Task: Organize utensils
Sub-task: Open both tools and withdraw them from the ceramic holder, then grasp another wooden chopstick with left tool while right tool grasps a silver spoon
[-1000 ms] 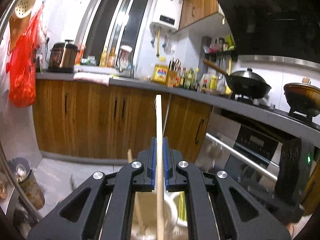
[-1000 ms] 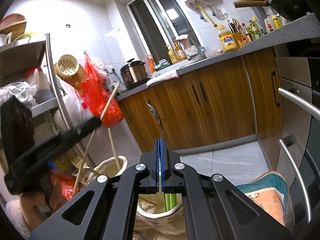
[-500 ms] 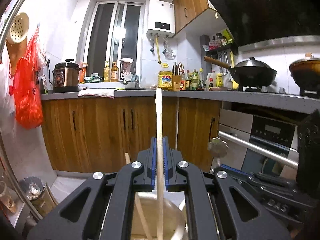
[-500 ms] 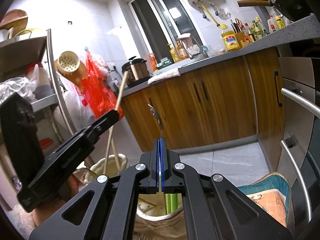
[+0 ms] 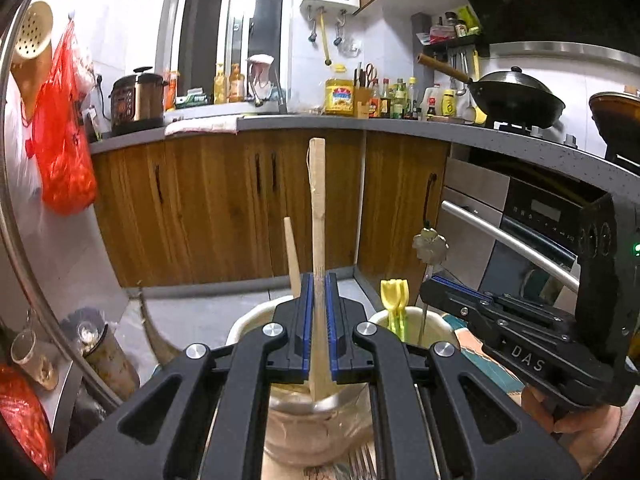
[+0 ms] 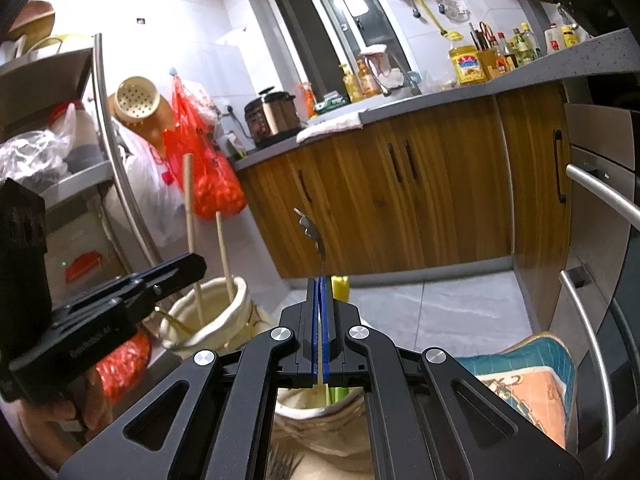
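Nearest in the left wrist view, the left tool (image 5: pixel 319 320) is pinching a long wooden stick (image 5: pixel 318 208) between its blue pads; the stick stands almost upright, and its lower end hangs inside the mouth of the left cream pot (image 5: pixel 248 322). A second wooden stick (image 5: pixel 292 256) already leans in this pot. To do this step well, I think it is better to lower the stick straight down until the end meets the bottom, and only then spread the pads, so it does not fall out or knock the other one.

In the right wrist view, the right tool (image 6: pixel 321 326) is pressed together on a thin metal utensil (image 6: pixel 314 236) above the right cream pot (image 6: pixel 308 416), where green utensils (image 6: pixel 340 286) stand. The two pots are just beside each other, so the tools should not cross.

Farther away are the wooden cabinets (image 5: pixel 224 208) and the bench (image 5: pixel 420 126).
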Action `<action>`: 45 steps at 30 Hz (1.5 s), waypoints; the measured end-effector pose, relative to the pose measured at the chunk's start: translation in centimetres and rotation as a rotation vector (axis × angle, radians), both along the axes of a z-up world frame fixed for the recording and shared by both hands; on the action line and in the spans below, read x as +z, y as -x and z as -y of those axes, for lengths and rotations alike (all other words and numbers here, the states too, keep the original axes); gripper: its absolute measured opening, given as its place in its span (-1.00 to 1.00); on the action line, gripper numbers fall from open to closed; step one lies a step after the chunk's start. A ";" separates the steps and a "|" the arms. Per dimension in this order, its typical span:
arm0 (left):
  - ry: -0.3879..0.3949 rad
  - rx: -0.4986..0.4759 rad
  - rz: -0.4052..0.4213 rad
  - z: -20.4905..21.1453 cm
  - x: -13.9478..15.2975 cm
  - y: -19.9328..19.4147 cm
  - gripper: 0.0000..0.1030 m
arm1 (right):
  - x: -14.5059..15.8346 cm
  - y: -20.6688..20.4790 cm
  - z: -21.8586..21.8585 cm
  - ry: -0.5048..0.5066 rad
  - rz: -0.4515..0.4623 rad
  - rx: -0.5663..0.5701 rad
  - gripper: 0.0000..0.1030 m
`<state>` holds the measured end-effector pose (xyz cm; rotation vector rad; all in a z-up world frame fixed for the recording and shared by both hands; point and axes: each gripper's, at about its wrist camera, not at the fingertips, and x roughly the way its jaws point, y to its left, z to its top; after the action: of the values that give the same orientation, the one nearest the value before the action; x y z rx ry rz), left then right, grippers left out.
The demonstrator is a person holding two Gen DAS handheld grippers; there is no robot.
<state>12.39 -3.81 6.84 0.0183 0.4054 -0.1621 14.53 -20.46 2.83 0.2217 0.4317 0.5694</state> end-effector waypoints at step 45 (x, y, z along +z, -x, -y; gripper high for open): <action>-0.099 0.136 -0.284 -5.5 -7.3 12.5 0.89 | -5.5 10.7 0.7 0.336 -0.217 0.011 0.90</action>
<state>-0.16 1.67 -0.43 0.0651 0.6963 -0.0093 3.80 -21.13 -2.67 -0.0423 0.7307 0.4771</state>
